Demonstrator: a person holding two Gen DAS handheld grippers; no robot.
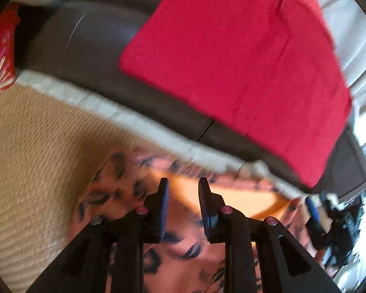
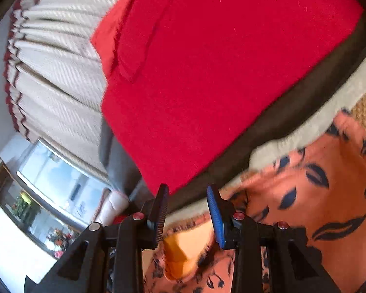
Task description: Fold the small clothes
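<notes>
An orange garment with dark leaf print [image 1: 183,234] lies on the woven rug below both grippers; its plain orange inner side [image 1: 231,195] shows. It also shows in the right wrist view [image 2: 317,190], with a plain orange fold [image 2: 180,254] between the fingers' bases. My left gripper [image 1: 183,183] is open above the cloth with nothing between its fingers. My right gripper [image 2: 188,190] is open too, above the garment's edge. The right gripper appears blurred in the left wrist view [image 1: 314,210].
A dark sofa [image 1: 85,48] stands ahead with a red blanket [image 1: 231,61] spread on its seat, also seen in the right wrist view [image 2: 219,73]. A cream striped throw [image 2: 56,61] hangs beside it. A woven beige rug [image 1: 31,158] with pale border [image 1: 134,119] covers the floor.
</notes>
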